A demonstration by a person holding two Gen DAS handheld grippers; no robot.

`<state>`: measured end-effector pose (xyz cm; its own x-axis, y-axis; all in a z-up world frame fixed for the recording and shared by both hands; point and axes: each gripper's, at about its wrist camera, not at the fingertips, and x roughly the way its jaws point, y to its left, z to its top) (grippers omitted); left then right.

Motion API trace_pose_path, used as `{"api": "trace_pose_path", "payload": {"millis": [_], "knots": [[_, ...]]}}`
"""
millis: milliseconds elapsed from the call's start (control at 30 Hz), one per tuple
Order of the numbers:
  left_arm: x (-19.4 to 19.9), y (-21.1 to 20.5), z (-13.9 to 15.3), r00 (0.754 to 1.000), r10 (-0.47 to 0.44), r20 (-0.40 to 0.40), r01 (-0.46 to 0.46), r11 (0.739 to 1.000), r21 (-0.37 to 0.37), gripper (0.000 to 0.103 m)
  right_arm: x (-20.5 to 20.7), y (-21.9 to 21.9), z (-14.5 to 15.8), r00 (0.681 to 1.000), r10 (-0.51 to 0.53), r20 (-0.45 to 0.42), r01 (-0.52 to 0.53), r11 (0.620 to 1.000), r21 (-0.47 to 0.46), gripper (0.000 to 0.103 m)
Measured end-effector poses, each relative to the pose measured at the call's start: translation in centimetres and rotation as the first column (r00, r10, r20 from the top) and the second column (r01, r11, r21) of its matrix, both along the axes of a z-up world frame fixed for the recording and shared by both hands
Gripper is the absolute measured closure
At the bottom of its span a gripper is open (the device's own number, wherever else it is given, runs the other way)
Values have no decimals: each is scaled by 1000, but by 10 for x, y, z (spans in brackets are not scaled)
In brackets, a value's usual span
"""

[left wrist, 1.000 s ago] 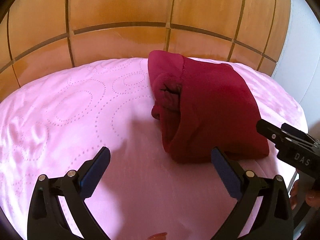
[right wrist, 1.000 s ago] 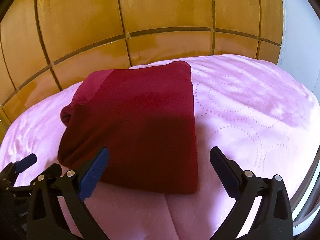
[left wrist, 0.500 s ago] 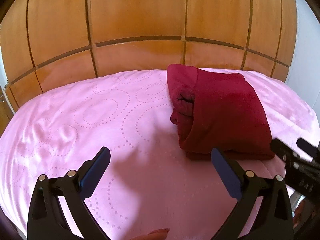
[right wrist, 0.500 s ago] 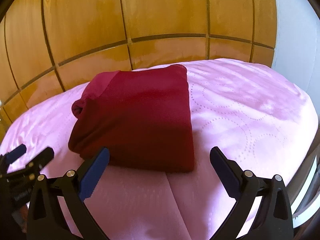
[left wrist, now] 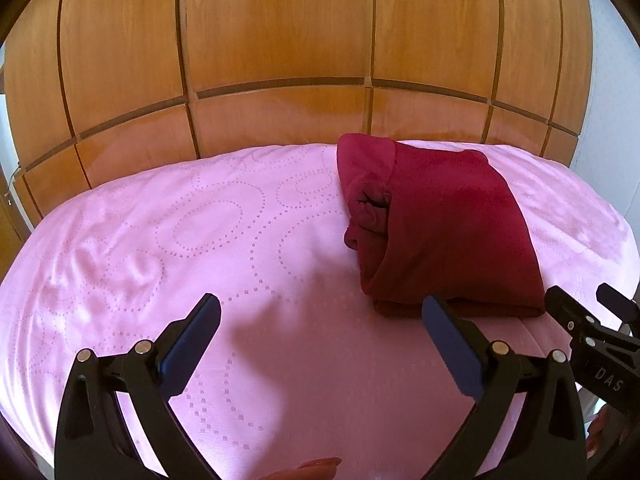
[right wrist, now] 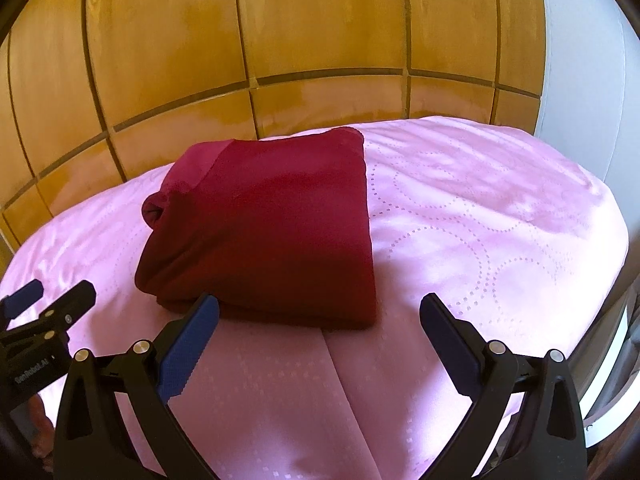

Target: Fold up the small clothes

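Note:
A dark red garment (left wrist: 444,224) lies folded into a thick rectangle on the pink bedspread (left wrist: 200,240), its bunched open end facing left. In the right wrist view the garment (right wrist: 272,224) lies just beyond the fingers. My left gripper (left wrist: 320,320) is open and empty above the bedspread, near and left of the garment. My right gripper (right wrist: 318,320) is open and empty, just short of the garment's near edge. Each gripper also shows at the edge of the other's view, the right one (left wrist: 588,316) and the left one (right wrist: 44,304).
A wooden panelled headboard (left wrist: 280,60) rises behind the bed. A pale wall (right wrist: 580,60) stands at the right. The bed's right edge (right wrist: 612,320) drops off near my right gripper. A seam in the bedspread (right wrist: 340,380) runs toward me from the garment.
Both grippers have pulled back and up from the folded garment, so it looks smaller and farther. Both stay open. The garment has not moved.

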<state>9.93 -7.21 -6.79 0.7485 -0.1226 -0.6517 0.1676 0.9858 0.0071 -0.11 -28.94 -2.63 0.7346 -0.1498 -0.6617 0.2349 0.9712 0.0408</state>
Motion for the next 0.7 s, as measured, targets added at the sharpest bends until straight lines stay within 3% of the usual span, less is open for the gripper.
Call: {"api": "trace_pose_path", "payload": {"millis": [700], "knots": [[-1, 0, -5, 1000, -6, -21, 6, 1000, -3, 2, 0, -3, 0, 1000, -3, -9, 3, 1000, 3, 4]]}}
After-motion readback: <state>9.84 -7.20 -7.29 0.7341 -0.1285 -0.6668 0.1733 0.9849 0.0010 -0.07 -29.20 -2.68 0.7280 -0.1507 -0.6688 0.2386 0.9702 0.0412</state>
